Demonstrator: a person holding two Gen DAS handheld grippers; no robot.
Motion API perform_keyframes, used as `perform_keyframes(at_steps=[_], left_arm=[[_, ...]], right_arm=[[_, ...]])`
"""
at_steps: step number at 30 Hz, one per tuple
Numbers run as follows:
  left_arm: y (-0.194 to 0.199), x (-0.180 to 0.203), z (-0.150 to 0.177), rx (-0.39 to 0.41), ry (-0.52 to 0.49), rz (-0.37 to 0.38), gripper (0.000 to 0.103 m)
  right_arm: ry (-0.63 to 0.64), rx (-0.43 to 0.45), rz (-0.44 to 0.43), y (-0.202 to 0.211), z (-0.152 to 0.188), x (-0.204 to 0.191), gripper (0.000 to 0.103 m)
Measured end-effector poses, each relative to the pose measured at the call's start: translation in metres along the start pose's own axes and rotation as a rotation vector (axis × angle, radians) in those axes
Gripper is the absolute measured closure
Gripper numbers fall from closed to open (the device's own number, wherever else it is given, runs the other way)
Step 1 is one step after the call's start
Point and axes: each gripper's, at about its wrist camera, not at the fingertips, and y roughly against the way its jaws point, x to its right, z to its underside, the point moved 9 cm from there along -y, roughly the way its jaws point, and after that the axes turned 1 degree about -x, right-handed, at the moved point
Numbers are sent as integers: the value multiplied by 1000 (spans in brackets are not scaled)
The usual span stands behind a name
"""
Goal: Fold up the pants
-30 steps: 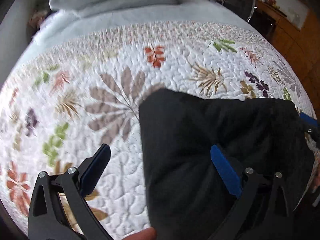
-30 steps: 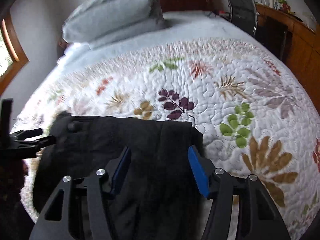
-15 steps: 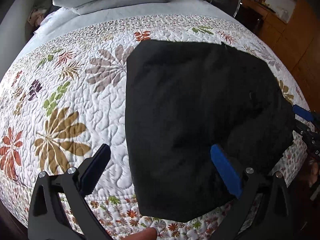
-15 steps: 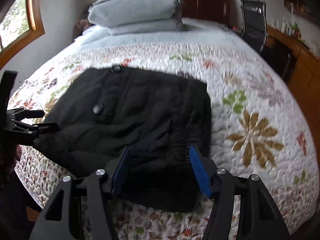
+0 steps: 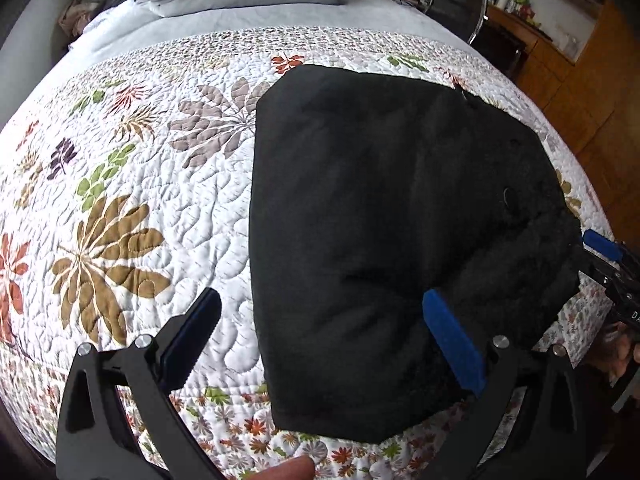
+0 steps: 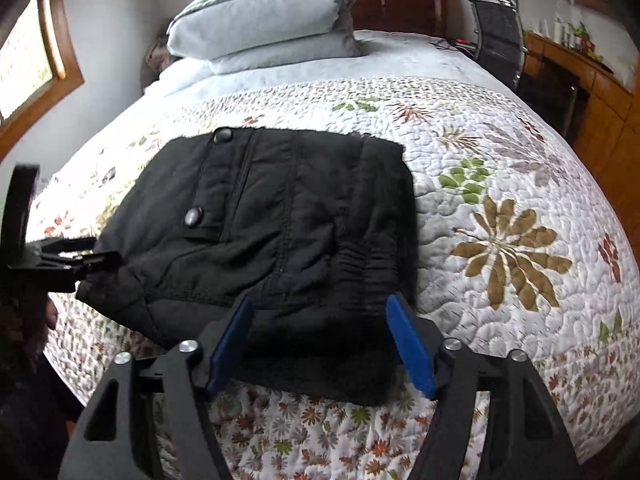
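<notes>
Black pants [image 5: 380, 220] lie folded into a compact bundle on the floral quilt near the bed's front edge; they also show in the right wrist view [image 6: 280, 232], with two snap buttons and the elastic waistband facing me. My left gripper [image 5: 320, 340] is open and empty, hovering above the bundle's left front edge. My right gripper [image 6: 320, 352] is open and empty, its jaws spread just above the waistband end. Each gripper shows at the edge of the other's view.
The bed's floral quilt [image 5: 140, 200] spreads to the left and right [image 6: 500, 220] of the pants. Stacked grey pillows [image 6: 264, 24] lie at the headboard. A black chair [image 6: 498, 12] and wooden cabinets [image 6: 580, 80] stand to the right. A window [image 6: 32, 60] is on the left.
Both grippers have pulled back and risen from the pants, so more of the bed shows. The pants lie still, folded, on the quilt.
</notes>
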Motion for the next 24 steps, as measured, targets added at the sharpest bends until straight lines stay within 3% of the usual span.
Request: perform_keyframes(at_steps=[8,14,24], left_arm=[[21,-16,-9,41,7,-19,3],[15,-32,-18,30,-5,-44,3],[5,-21,-38,45,-43,-58,3]], right_arm=[[-45,8,9,5,-1,17,30],[-63,-5,-8,-4,-3,22,21],[-78,-7,-48,1,-18,33,19]])
